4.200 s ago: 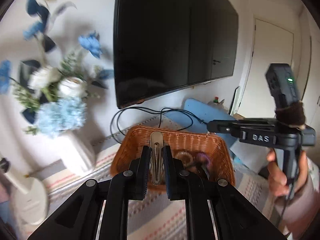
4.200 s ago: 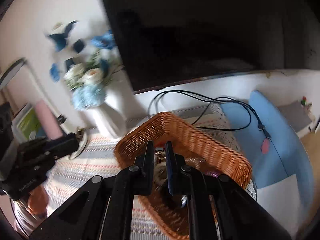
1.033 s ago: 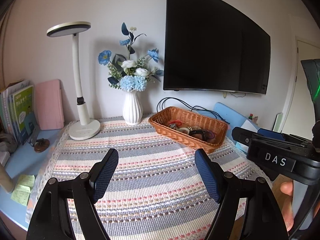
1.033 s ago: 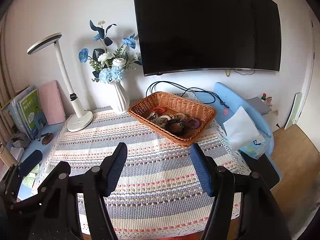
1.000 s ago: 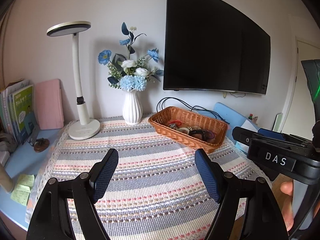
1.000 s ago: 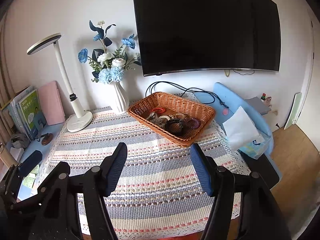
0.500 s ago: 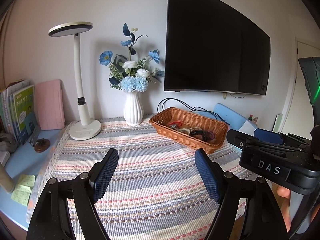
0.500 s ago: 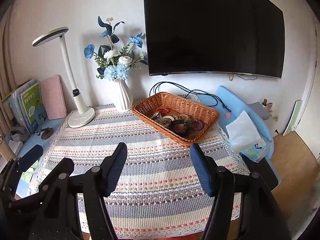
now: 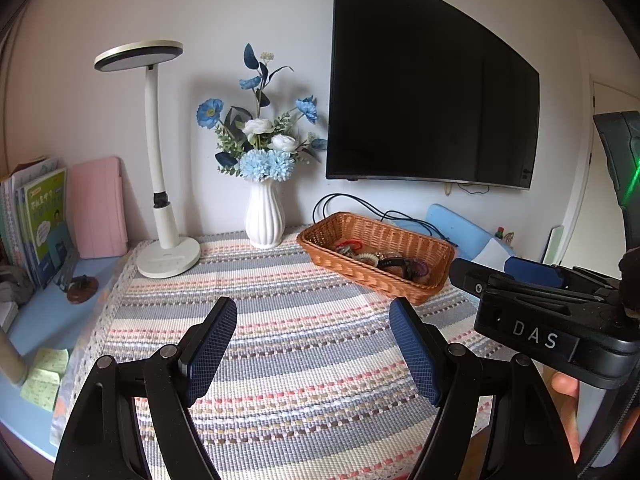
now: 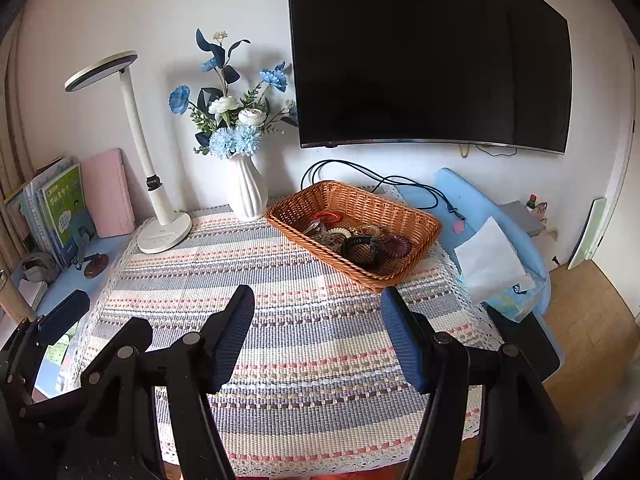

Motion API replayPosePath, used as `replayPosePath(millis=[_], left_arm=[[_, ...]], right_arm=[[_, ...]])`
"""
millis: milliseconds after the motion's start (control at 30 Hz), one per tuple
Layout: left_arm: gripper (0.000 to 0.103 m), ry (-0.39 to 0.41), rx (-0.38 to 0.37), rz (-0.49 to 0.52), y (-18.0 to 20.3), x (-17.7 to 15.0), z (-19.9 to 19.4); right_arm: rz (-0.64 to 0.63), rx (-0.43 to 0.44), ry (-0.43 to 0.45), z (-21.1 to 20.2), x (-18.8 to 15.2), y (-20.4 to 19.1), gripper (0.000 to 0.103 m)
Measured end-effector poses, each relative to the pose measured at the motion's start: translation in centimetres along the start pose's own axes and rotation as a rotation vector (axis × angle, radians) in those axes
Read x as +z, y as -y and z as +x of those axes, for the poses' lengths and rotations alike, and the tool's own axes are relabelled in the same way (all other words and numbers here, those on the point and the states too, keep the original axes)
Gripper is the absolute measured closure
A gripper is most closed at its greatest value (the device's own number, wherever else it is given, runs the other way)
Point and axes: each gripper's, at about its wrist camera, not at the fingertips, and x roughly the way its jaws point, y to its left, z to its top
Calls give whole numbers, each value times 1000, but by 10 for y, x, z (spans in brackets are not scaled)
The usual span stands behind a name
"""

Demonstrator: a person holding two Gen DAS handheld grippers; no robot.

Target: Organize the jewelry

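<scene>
A brown wicker basket (image 9: 416, 242) (image 10: 400, 208) stands at the back right of the striped tablecloth (image 9: 288, 320) (image 10: 304, 320). In it lie several pieces of jewelry (image 9: 380, 260) (image 10: 356, 240): bracelets, coiled hair ties, a red ring. My left gripper (image 9: 314, 312) hangs open over the front of the cloth, nothing between its blue pads. My right gripper (image 10: 318, 300) is open too and empty, well short of the basket. The right tool's black body (image 9: 552, 320) shows at the right of the left wrist view, with a hand (image 9: 564, 384) under it.
A white desk lamp (image 9: 160, 208) (image 10: 152, 200) and a white vase of blue flowers (image 9: 264, 216) (image 10: 244, 188) stand at the back. Books (image 10: 60, 208) and a pink case (image 9: 100, 208) lean at the left. A dark TV (image 10: 432, 52) hangs above. Tissues (image 10: 492, 264) lie right of the table.
About four seconds ago both grippers were shut over the basket, the left on a metal hair clip; now both are open, empty and pulled back. Over the last second nothing has visibly moved.
</scene>
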Motion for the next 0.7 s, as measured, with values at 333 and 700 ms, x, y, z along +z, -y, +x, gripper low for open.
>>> replayPosePath(millis=[333, 700], left_arm=[[23, -5, 0, 2, 2, -1, 2], [23, -6, 0, 3, 4, -1, 1]], right_arm=[[3, -1, -3, 0, -2, -1, 36], [6, 3, -2, 0, -1, 0, 36]])
